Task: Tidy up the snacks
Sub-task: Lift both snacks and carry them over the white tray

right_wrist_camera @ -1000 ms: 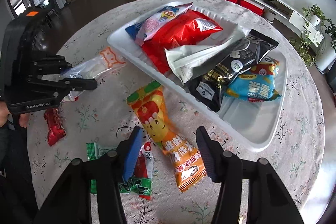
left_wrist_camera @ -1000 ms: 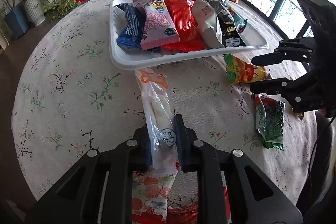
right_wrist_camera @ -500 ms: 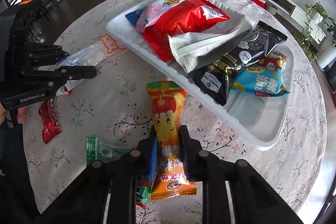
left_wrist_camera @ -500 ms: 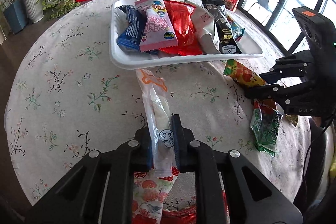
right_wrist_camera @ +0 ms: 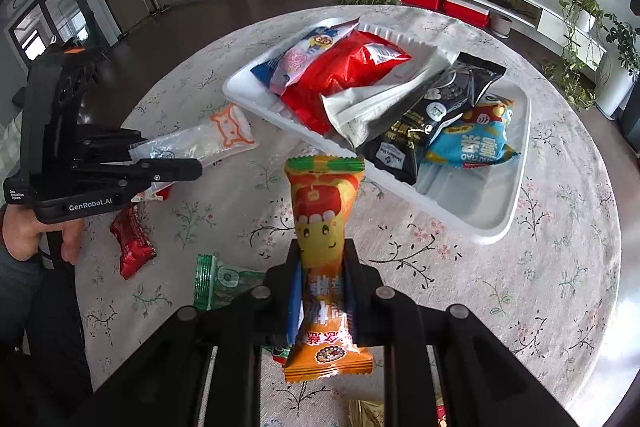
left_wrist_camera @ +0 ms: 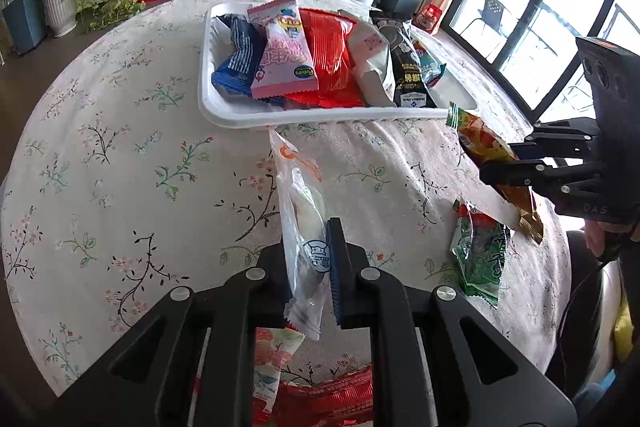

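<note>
My left gripper [left_wrist_camera: 310, 267] is shut on a clear white snack packet [left_wrist_camera: 298, 195] and holds it lifted above the table, near the white tray [left_wrist_camera: 320, 115]. My right gripper [right_wrist_camera: 322, 279] is shut on an orange snack packet [right_wrist_camera: 324, 203], raised off the table in front of the tray [right_wrist_camera: 492, 223]. The tray holds several snack bags: pink [left_wrist_camera: 284, 55], red [left_wrist_camera: 330, 55], blue [left_wrist_camera: 236, 55], black [left_wrist_camera: 406, 75]. The left gripper also shows in the right wrist view [right_wrist_camera: 188, 163], and the right gripper in the left wrist view [left_wrist_camera: 504, 161].
A green packet [left_wrist_camera: 480, 259] and a red packet [right_wrist_camera: 130, 239] lie loose on the floral tablecloth. More red-and-white packets [left_wrist_camera: 320, 391] lie under my left gripper. The tray's right end [right_wrist_camera: 472, 187] is bare. Plants and a low shelf stand beyond the round table.
My right gripper closed on the orange packet and lifted it off the table. My left gripper raised the clear packet, which it was holding throughout.
</note>
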